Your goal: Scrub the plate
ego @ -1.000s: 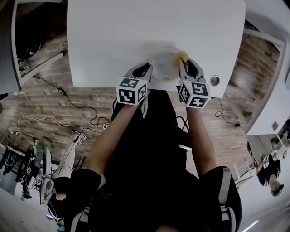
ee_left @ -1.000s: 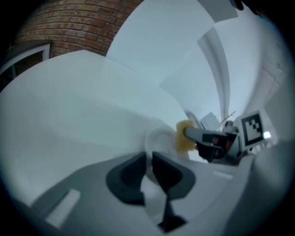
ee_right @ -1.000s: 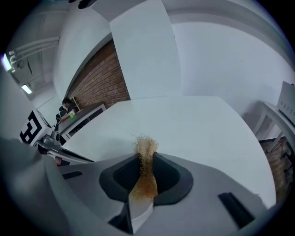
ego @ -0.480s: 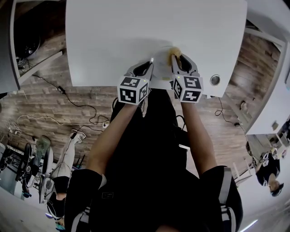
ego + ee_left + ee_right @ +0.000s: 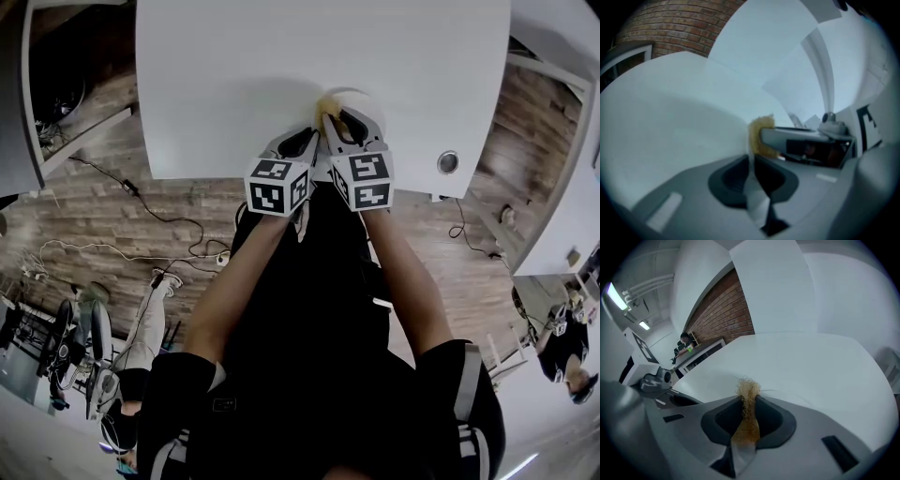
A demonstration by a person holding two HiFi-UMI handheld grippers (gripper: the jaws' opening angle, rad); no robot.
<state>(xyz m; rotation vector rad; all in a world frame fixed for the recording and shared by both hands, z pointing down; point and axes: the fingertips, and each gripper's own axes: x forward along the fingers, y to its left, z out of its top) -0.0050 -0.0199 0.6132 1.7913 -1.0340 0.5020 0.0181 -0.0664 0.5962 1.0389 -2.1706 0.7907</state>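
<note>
Left gripper (image 5: 751, 161): my jaws are pinched shut on the near rim of the round white plate (image 5: 362, 99), which sits on the white table (image 5: 234, 66) close to its near edge.
Right gripper (image 5: 749, 401): my jaws are clamped on a tan fibrous scrubber pad (image 5: 748, 389), its tuft against the plate just beside my left gripper.
Slip risk: my left hold is only a thin bite of rim — a hard scrubbing push could, I judge, lever the plate out or tip it.
Edge risk: if the plate skids towards me, it may go off the table's near edge.
Collision risk: the two grippers work almost touching — a sweep to the left could knock my own left jaws.
Pad risk: the scrubber is held by a narrow wad, so dragging may pull it loose.
</note>
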